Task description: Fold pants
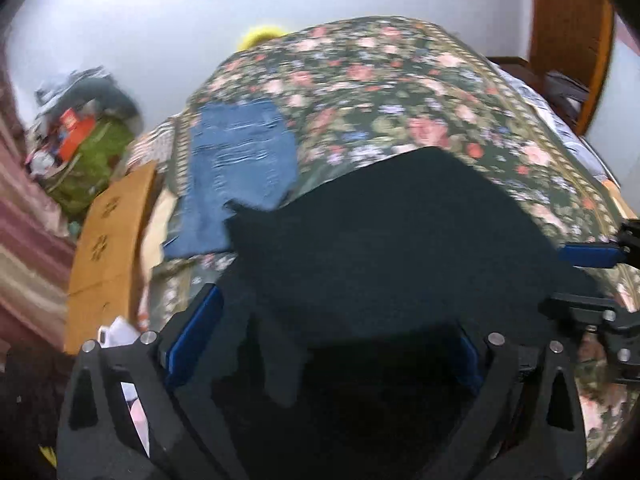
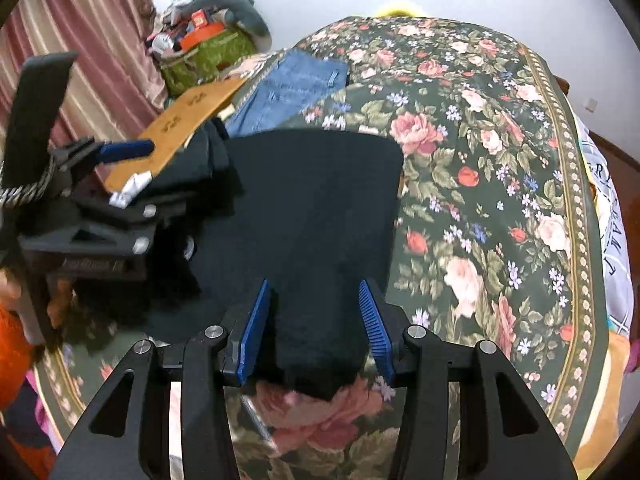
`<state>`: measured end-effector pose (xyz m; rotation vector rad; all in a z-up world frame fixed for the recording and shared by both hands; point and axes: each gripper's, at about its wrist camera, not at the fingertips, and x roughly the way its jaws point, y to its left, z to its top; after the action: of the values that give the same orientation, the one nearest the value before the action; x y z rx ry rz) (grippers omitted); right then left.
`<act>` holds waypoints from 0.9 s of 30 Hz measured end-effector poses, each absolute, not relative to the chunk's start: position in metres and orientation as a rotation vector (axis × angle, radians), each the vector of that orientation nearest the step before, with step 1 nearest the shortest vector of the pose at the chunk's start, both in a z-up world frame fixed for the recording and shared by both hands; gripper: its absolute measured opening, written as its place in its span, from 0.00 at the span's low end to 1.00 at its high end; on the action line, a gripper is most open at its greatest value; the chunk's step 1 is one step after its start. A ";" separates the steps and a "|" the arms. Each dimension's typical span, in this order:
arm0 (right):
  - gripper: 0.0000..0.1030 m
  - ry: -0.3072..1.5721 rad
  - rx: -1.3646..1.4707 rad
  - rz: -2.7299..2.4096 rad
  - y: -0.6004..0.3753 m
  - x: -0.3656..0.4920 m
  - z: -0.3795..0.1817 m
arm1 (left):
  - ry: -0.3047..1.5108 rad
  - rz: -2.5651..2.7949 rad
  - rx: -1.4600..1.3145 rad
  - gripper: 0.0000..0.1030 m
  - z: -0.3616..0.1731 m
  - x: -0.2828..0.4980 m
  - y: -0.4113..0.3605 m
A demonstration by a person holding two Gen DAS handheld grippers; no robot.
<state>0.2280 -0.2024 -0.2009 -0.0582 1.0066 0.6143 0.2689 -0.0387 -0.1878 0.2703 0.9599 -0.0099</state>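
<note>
Both pairs of blue-padded fingers stand apart over the dark pants [image 2: 304, 216], which lie folded flat on the flower-patterned bedspread [image 2: 480, 184]. On the right gripper [image 2: 316, 332] the pads [image 2: 252, 332] are partly spread on either side of the near end of the pants, with a gap showing between each pad and the cloth, so nothing is pinched. From its own camera the left gripper [image 1: 328, 344] has its fingers [image 1: 196, 336] spread wide above the pants' left part; the picture is blurred, and the cloth lies between them without being clamped. Beyond the dark pants, a folded pair of blue jeans [image 1: 236, 168] rests on the bedspread, its near end just beside their far corner. At the left side of the bed stands a brown carved board [image 1: 108, 256], and farther off a green bag [image 2: 208, 56] full of clutter sits against the white wall.
</note>
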 end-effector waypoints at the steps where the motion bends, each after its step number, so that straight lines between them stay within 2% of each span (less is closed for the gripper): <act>1: 0.43 1.001 -0.069 0.618 -0.203 0.225 -0.201 | 0.955 0.003 0.248 0.97 -0.185 0.265 -0.030; 6: 0.48 0.998 -0.070 0.632 -0.207 0.216 -0.204 | 0.938 0.090 0.153 0.97 -0.172 0.235 0.023; 14: 0.49 0.978 -0.096 0.620 -0.205 0.211 -0.191 | 0.977 0.153 0.155 0.97 -0.178 0.194 0.078; 20: 0.53 0.937 -0.116 0.640 -0.192 0.205 -0.178 | 0.944 0.041 0.195 0.97 -0.172 0.195 0.070; 27: 0.53 0.973 -0.165 0.648 -0.177 0.202 -0.192 | 0.989 -0.028 0.232 0.97 -0.192 0.208 0.048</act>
<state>0.2024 -0.1770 -0.1923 -0.1650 0.9729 0.6479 0.2081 0.0482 -0.1915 0.2324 0.9886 -0.0282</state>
